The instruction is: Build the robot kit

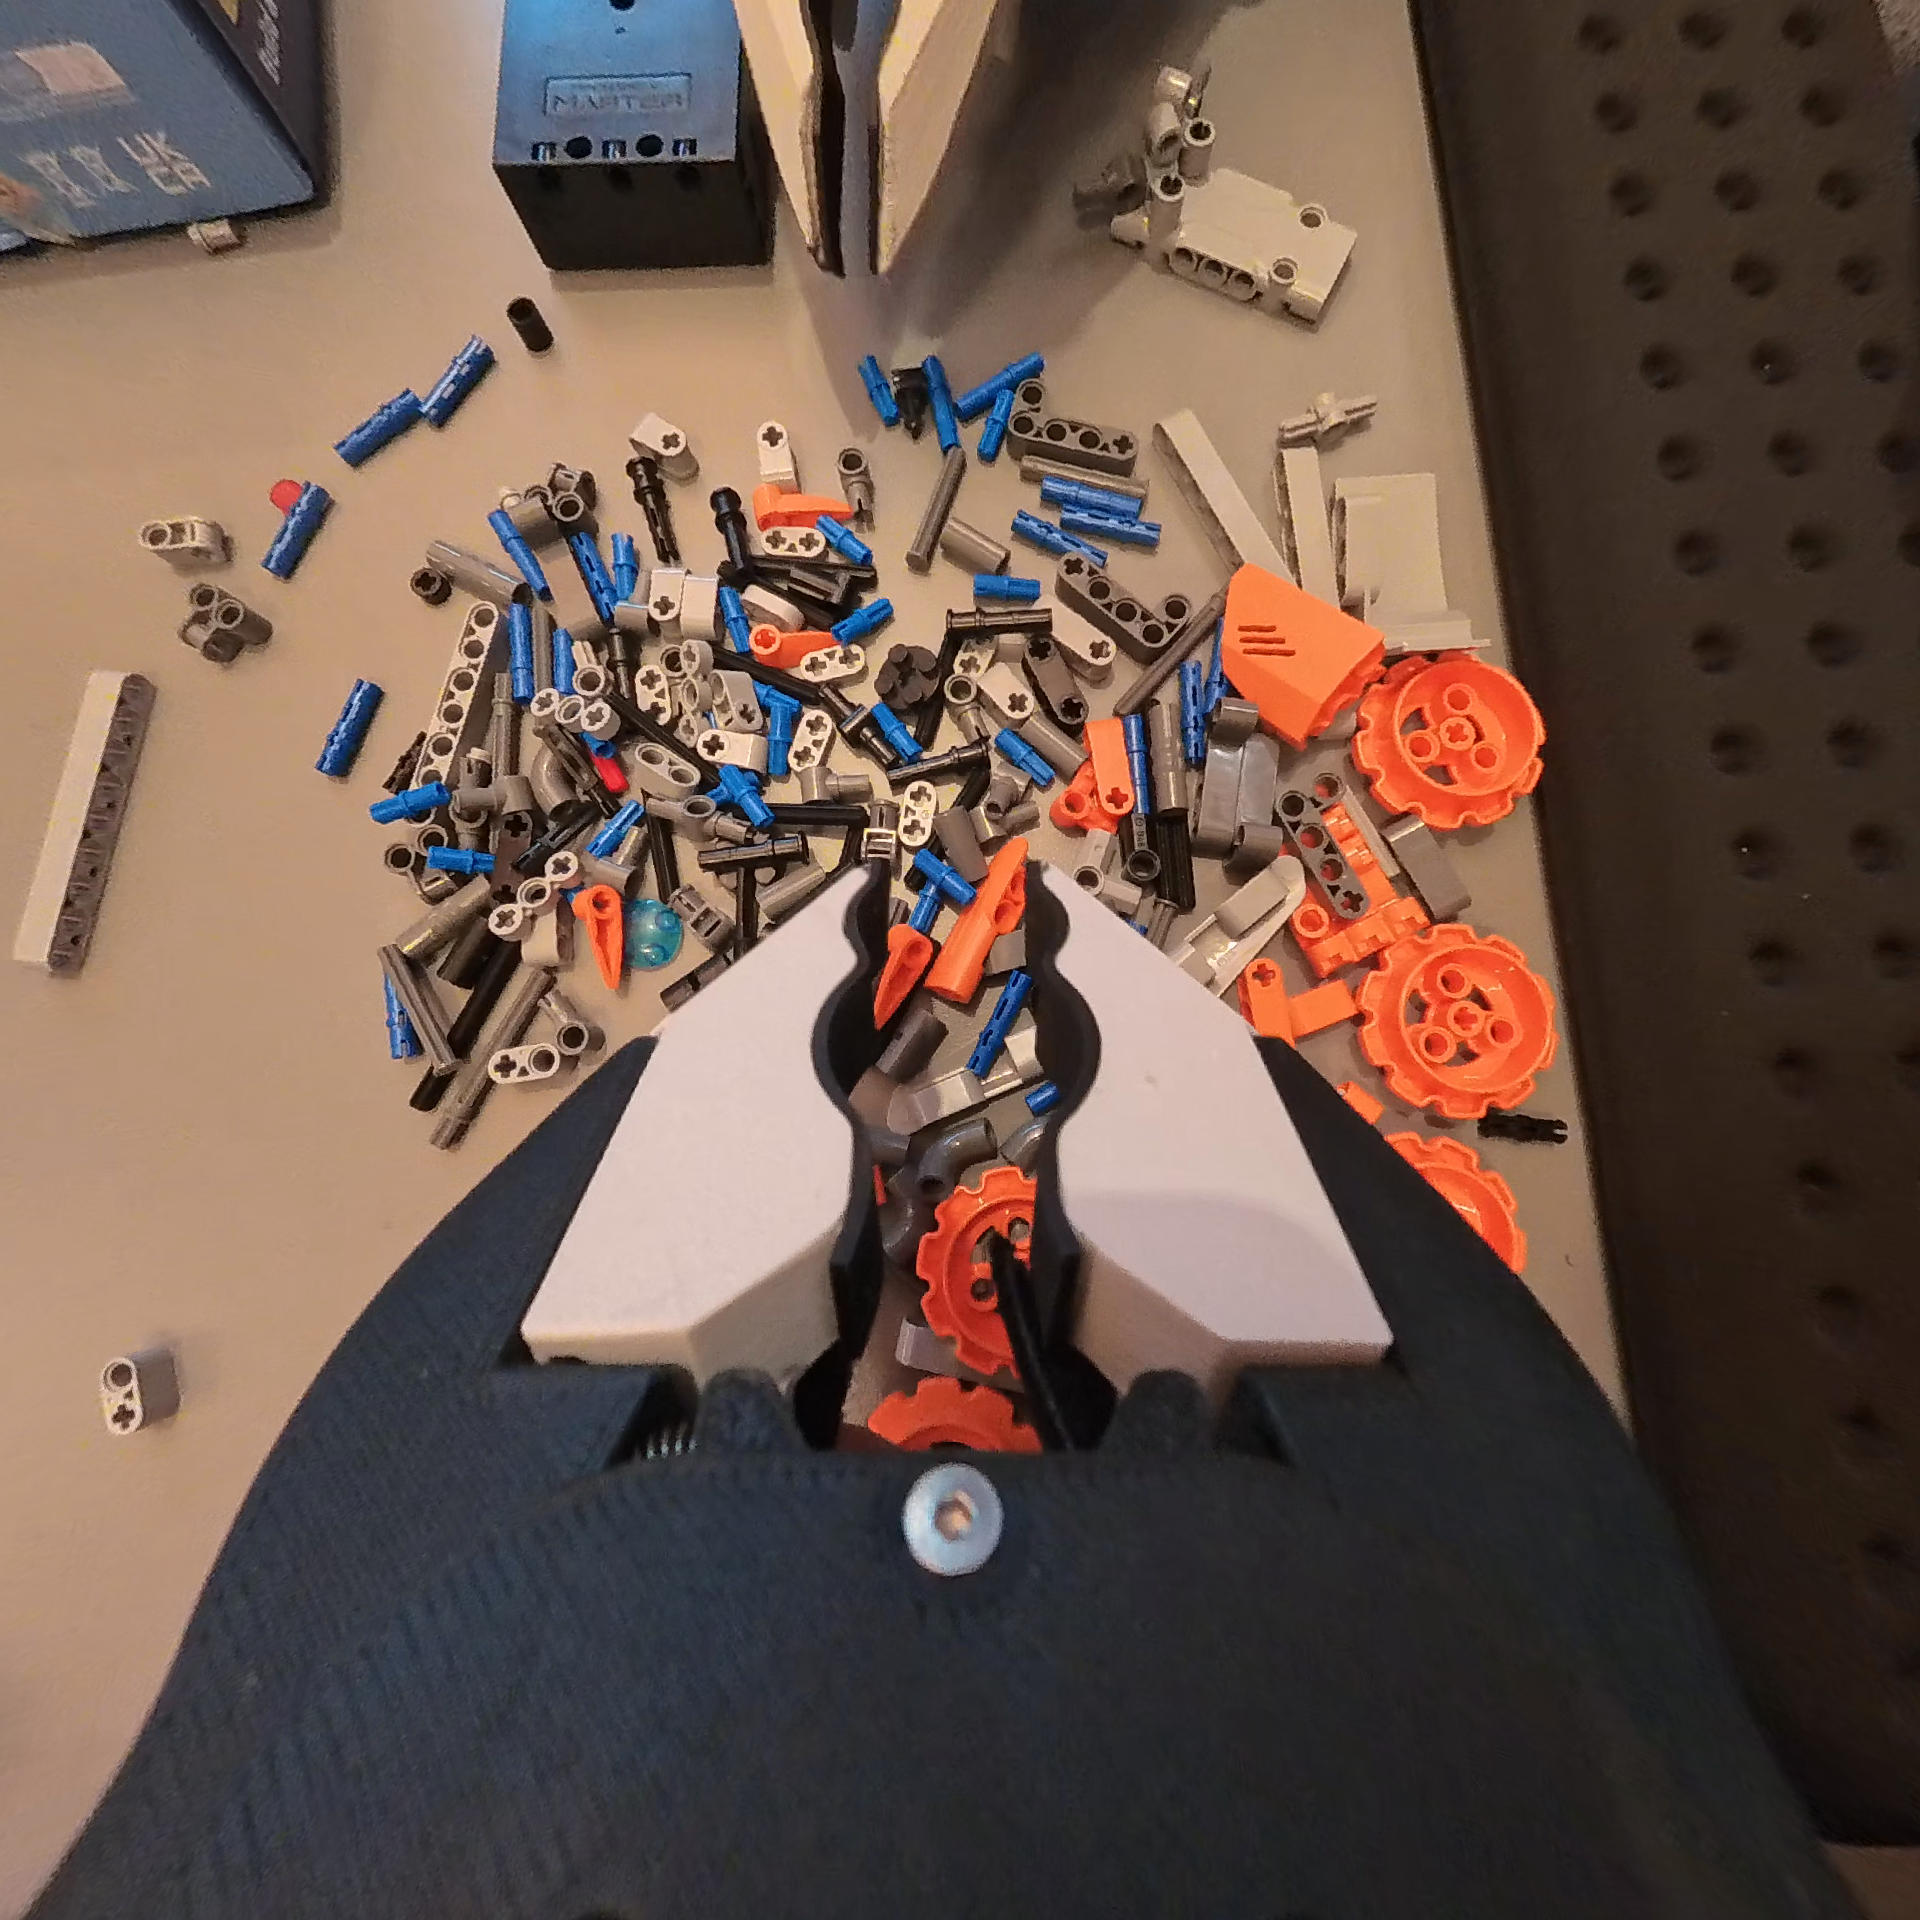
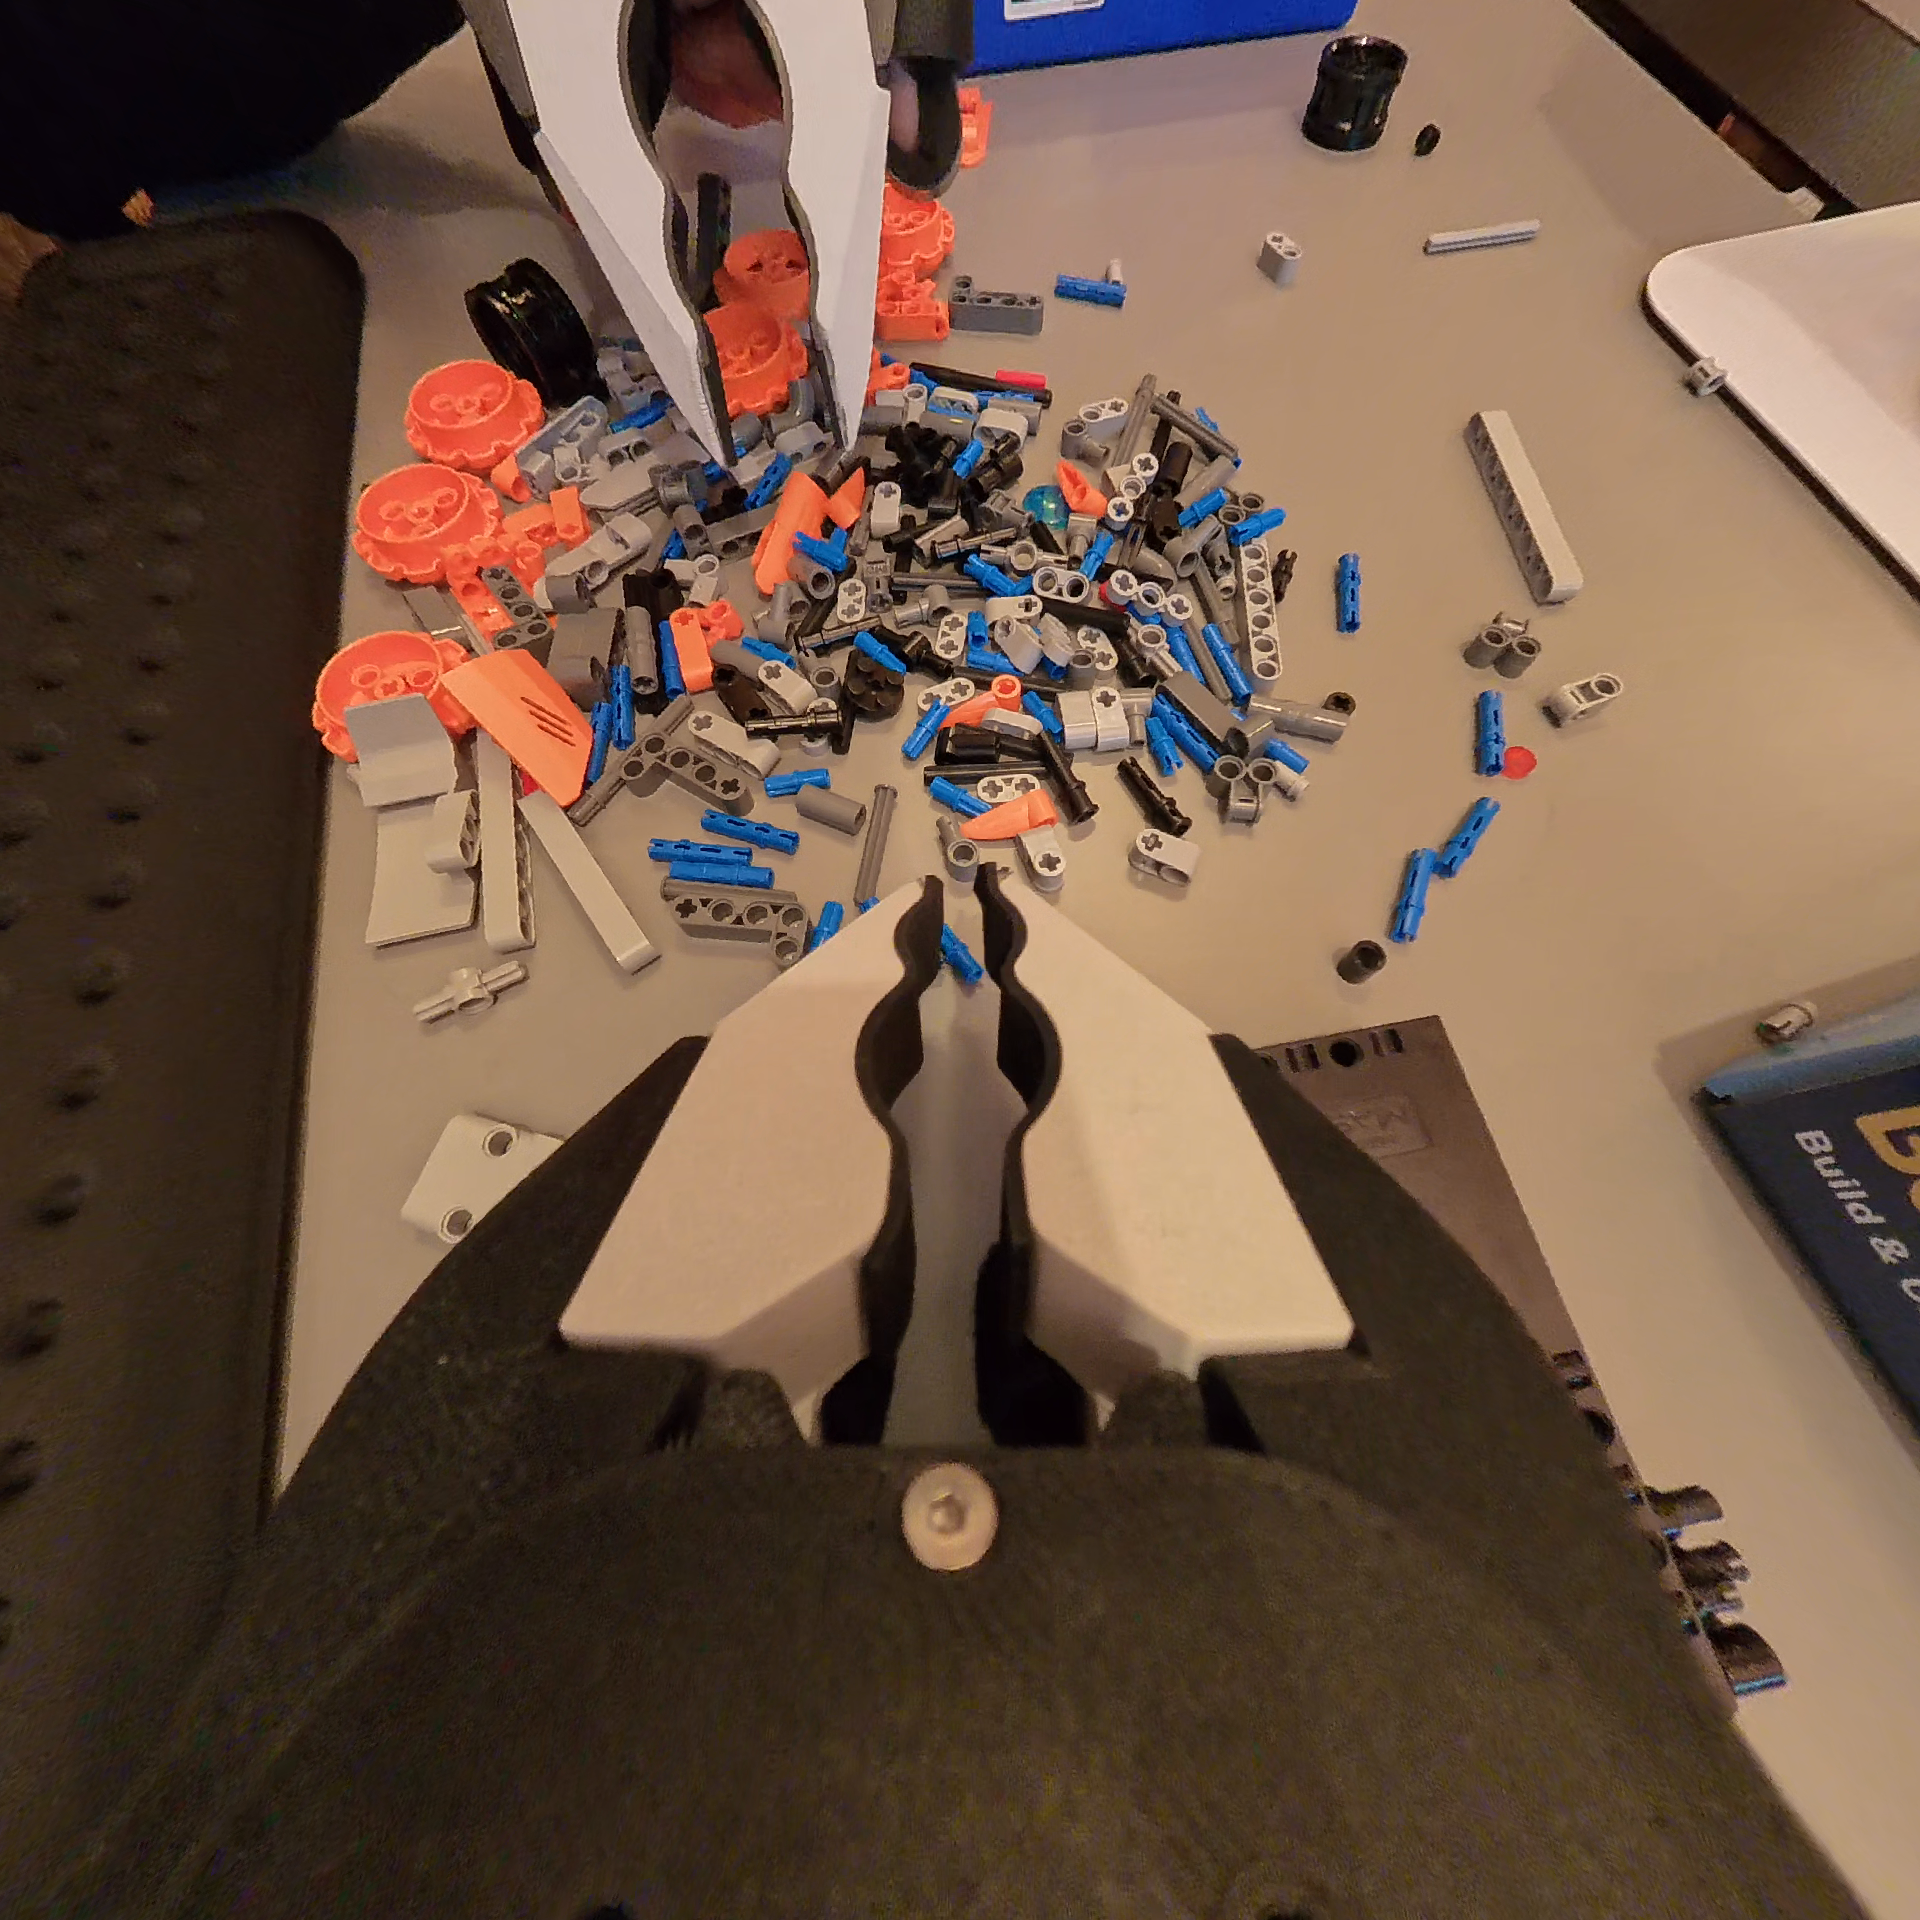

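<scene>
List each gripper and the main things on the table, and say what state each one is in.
left gripper: open, empty, tips low over the pile
right gripper: slightly open, empty, at the pile's edge
pile of small building parts: loose, unsorted
orange wheel hubs: lying flat, beside the pile
long grey beam: lying flat, apart

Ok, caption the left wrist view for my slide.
Left gripper, open, poised over a pile of building-toy parts.
</scene>
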Tool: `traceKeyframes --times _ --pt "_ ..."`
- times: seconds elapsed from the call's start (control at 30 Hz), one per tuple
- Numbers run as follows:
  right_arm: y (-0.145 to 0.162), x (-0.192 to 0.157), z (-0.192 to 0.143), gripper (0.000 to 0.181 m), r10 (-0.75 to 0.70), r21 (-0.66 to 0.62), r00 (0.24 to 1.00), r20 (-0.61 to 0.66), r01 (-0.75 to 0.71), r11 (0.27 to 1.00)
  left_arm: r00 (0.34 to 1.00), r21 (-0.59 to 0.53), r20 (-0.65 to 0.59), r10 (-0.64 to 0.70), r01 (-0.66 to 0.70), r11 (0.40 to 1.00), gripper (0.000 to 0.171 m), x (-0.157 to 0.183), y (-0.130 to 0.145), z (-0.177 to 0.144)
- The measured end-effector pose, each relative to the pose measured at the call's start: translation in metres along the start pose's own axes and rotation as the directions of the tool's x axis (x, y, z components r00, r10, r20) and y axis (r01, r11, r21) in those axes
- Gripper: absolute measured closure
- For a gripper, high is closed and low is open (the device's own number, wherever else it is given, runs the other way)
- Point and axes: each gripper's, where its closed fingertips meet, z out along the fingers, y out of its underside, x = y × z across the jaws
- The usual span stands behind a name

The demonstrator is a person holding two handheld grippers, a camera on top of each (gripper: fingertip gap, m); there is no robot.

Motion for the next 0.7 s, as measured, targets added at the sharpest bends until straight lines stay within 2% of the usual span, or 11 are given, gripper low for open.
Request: traceKeyframes --times 0.27,0.5,0.7 --pt "-0.001 0.001 -0.001 0.175 0.002 0.011 1.000 -0.004 -0.002 1.000 0.999 -0.027 0.053 -0.001 0.003 1.000 0.149 -0.011 0.006 -0.006" --pt "-0.002 0.002 -0.002 0.175 -0.003 0.013 1.000 -0.012 0.003 1.000 0.980 -0.021 0.178 -0.094 0.099 0.995 0.150 -0.047 0.024 -0.032" --pt "-0.002 0.002 -0.002 0.175 -0.006 0.009 1.000 -0.014 0.006 1.000 0.966 -0.018 0.195 -0.172 0.178 0.984 0.154 -0.055 0.032 -0.040"
